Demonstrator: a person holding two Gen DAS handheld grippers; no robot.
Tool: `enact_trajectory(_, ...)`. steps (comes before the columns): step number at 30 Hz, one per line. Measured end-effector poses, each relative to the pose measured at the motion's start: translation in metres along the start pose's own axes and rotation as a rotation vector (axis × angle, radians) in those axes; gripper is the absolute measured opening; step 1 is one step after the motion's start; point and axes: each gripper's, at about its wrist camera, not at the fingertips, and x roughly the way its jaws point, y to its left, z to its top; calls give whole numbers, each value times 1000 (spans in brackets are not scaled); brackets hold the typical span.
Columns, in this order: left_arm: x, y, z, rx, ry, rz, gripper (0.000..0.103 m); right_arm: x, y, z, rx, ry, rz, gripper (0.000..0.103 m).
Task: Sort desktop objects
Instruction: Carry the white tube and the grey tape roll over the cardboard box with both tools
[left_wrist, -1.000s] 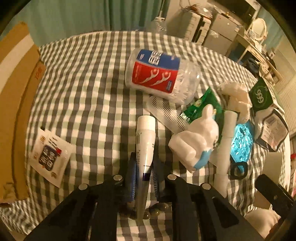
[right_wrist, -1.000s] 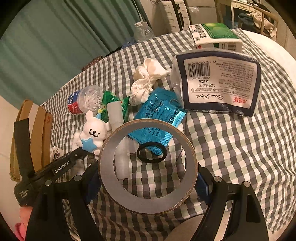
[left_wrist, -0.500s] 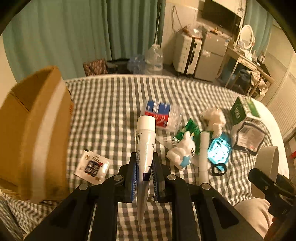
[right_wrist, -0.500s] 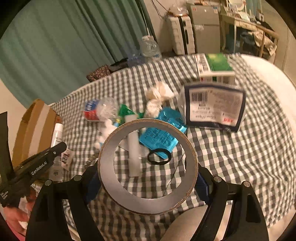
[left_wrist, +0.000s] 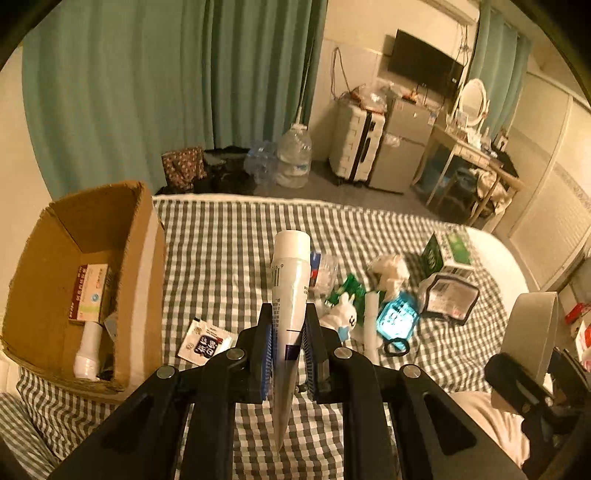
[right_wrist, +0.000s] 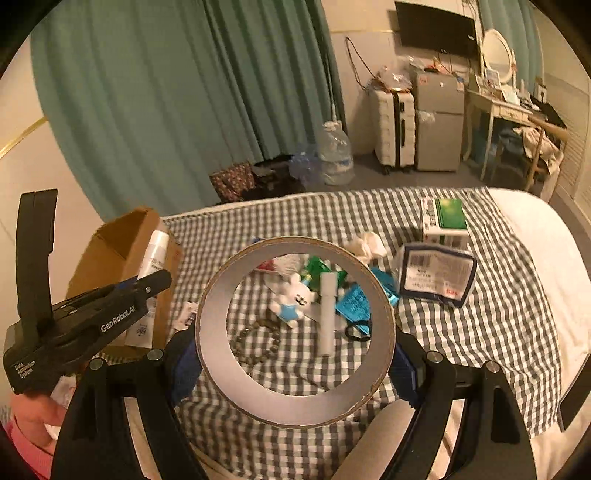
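You are holding a tube (left_wrist: 290, 295) clamped in the left tongs (left_wrist: 288, 354) and tape (right_wrist: 295, 332) clamped in the right tongs (right_wrist: 295, 365), while the box (left_wrist: 140, 280) at 9 o'clock is holding only a few items and most clutter is lying unsorted on the bed (left_wrist: 229, 258).

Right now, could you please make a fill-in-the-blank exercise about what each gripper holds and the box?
1. The left gripper is shut on a white ____.
2. The right gripper is shut on a ring-shaped roll of ____.
3. The cardboard box stands on the ____ side of the checked cloth in the left wrist view.

Missing words: tube; tape; left
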Motion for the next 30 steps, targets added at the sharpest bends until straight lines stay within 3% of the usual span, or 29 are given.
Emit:
enact_trajectory(2, -11, 3, 3, 7, -20, 7, 15, -6, 8, 2, -15, -11, 7, 83)
enact_trajectory(5, -27, 10, 9, 14, -37, 77, 15, -13, 20, 6, -32, -17, 35, 83)
enact_trajectory(9, -47, 38, 17, -38, -49, 80, 15, -19, 44, 12, -82, -31, 54, 83)
enact_trajectory(14, -62, 76, 21, -69, -73, 136, 15, -18, 79, 15, -141, -37, 101, 83)
enact_trajectory(30, -26, 211, 12, -232, 13, 304, 15, 36, 182, 25, -309, 42, 236, 83)
